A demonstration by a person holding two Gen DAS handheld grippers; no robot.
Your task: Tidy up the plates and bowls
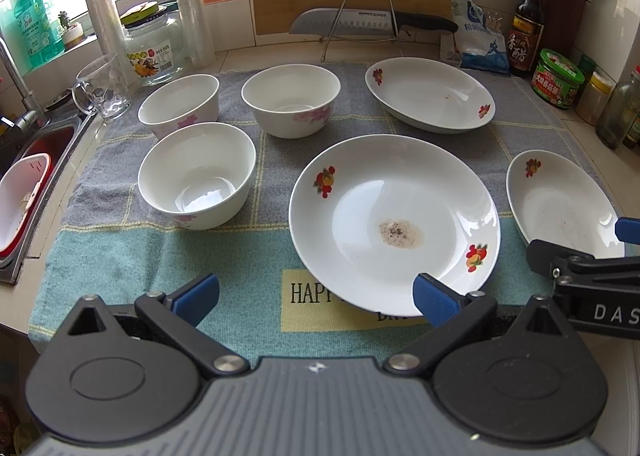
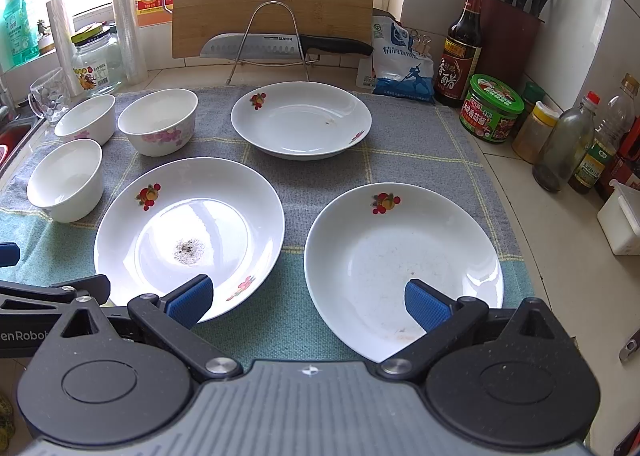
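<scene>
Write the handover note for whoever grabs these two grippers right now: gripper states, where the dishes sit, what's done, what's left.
Left gripper: open, empty, hovering over the near edge of the cloth.
Right gripper: open, empty, between the two near plates.
Three white fruit-print plates lie separately on the grey-and-teal checked cloth: the crumb-stained plate near centre, the near right plate, the far plate.
Three white pink-flower bowls sit upright on the left: near bowl, far left bowl, far middle bowl.
Done: nothing stacked yet.
Left: probably stack the plates together and nest the bowls.
</scene>
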